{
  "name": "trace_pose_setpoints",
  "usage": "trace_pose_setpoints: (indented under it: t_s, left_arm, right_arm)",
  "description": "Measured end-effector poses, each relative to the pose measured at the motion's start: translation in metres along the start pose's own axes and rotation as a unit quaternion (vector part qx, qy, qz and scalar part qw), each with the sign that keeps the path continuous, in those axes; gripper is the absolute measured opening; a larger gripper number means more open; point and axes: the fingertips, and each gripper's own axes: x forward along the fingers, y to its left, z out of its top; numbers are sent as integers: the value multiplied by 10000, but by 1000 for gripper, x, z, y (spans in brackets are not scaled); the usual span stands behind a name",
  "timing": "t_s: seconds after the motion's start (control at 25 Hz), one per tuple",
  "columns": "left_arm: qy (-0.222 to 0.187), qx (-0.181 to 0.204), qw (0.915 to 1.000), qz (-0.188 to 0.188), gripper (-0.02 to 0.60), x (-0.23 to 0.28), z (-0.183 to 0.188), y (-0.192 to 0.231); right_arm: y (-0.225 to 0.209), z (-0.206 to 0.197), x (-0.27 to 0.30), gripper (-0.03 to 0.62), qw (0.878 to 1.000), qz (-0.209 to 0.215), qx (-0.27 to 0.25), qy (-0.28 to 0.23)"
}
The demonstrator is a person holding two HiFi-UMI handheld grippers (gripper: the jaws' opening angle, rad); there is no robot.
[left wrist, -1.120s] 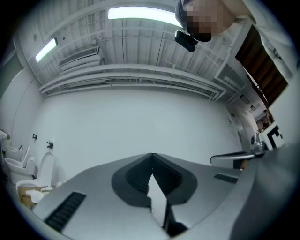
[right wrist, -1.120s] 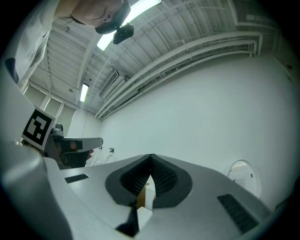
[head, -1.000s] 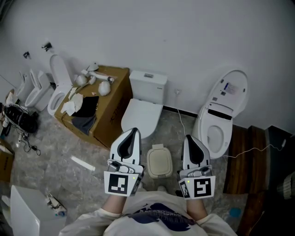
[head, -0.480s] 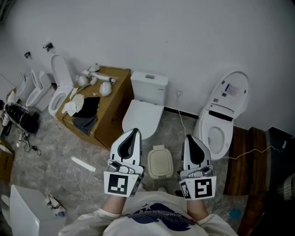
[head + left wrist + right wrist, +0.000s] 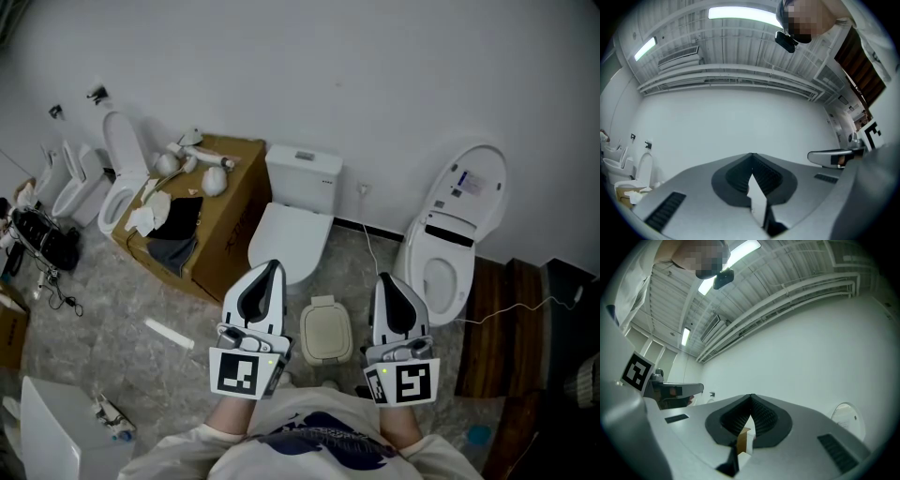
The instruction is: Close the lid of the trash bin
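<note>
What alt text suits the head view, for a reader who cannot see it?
A person holds the left gripper and right gripper, both shut and empty, on either side of a small beige trash bin on the floor. Behind it stand a closed white toilet, an open toilet and a cardboard box.

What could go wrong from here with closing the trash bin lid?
1. Both gripper views show mostly wall and ceiling, not the trash bin; the left gripper and right gripper would descend to it unseen.
2. From the head view the lid looks already down, so pushing may just shove or tip the bin.
3. The bin stands close to the closed toilet; a swing could hit it.
</note>
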Motion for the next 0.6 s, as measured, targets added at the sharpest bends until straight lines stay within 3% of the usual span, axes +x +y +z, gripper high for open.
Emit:
trace_pose_setpoints:
  t_s: [0.6]
  left_arm:
    - [-10,-6,10000,52,-2,3,-1,7]
  right_arm:
    - [2,-4,6,8,9998,-73,-187,75]
